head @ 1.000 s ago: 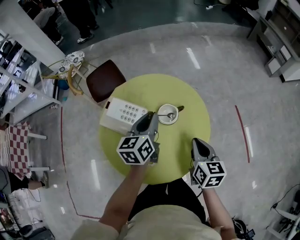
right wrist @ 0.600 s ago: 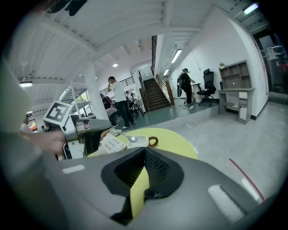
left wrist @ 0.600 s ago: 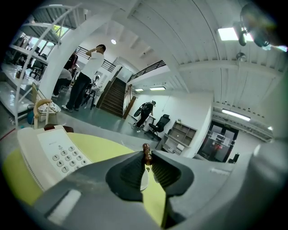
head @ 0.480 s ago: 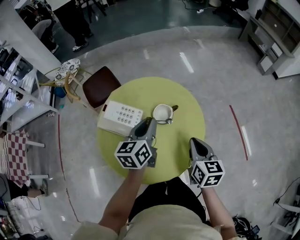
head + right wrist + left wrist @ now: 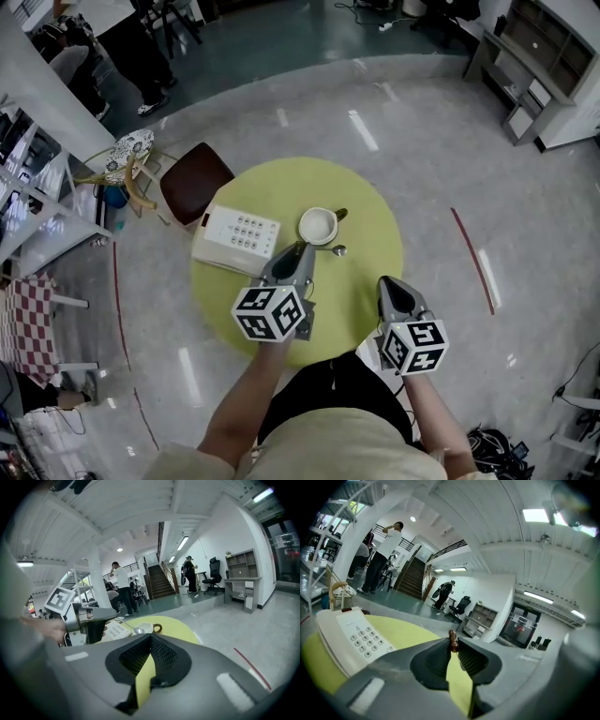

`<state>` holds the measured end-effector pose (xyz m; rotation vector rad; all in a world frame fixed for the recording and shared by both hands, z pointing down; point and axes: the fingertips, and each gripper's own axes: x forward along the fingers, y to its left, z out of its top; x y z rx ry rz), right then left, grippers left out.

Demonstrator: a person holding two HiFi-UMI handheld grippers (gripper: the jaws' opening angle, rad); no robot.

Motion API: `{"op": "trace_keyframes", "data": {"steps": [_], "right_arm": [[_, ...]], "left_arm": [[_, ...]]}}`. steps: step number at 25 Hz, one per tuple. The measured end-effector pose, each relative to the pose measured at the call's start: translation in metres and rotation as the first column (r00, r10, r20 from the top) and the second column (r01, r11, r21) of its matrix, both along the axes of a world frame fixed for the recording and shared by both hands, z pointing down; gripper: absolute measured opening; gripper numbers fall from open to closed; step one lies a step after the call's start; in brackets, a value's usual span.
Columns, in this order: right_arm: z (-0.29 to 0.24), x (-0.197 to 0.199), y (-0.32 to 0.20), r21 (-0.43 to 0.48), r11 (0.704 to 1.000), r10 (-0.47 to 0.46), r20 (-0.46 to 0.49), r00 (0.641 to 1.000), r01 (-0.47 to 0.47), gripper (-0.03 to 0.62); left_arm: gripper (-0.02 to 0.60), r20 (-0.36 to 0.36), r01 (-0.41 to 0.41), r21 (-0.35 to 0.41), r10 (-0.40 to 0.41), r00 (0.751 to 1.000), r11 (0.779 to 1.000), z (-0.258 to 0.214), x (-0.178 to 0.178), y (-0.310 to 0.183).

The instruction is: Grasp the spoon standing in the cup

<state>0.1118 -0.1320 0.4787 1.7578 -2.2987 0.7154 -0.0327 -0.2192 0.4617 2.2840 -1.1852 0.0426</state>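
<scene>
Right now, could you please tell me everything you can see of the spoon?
The spoon has a shiny metal bowl, a stem and a brown, knobbed handle end. It is outside the white cup, level beside it over the yellow-green table. The left gripper is shut on the handle end, which pokes up between its jaws. Whether the bowl touches the table is unclear.
</scene>
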Motion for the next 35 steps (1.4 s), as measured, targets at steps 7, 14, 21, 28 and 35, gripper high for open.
{"op": "trace_keyframes", "data": {"steps": [7,14,21,28,35], "right_arm": [[0.0,-0.004,0.016,-0.001,1.0,0.012,-0.004,1.0,-0.012,0.002],[-0.001,-0.008,0.028,0.003,1.0,0.018,-0.007,1.0,-0.018,0.002],[-0.008,-0.013,0.038,0.033,0.999,0.023,-0.025,0.999,-0.022,0.0],[-0.015,-0.022,0.044,0.052,0.999,0.0,-0.04,0.999,0.002,0.0],[-0.018,-0.026,0.045,0.067,0.998,-0.015,-0.04,0.999,0.018,-0.002]], "left_arm": [[0.052,0.014,-0.044,0.001,0.044,0.999,0.999,0.004,0.008,0.02],[0.052,0.022,-0.069,-0.007,0.069,0.997,0.998,0.008,0.007,0.038],[0.052,0.034,-0.064,-0.01,0.064,0.997,0.998,0.009,-0.001,0.054],[0.052,0.041,-0.044,-0.021,0.045,0.998,0.999,0.011,-0.013,0.07],[0.052,0.032,-0.029,-0.033,0.031,0.999,0.999,0.017,-0.018,0.08]]}}
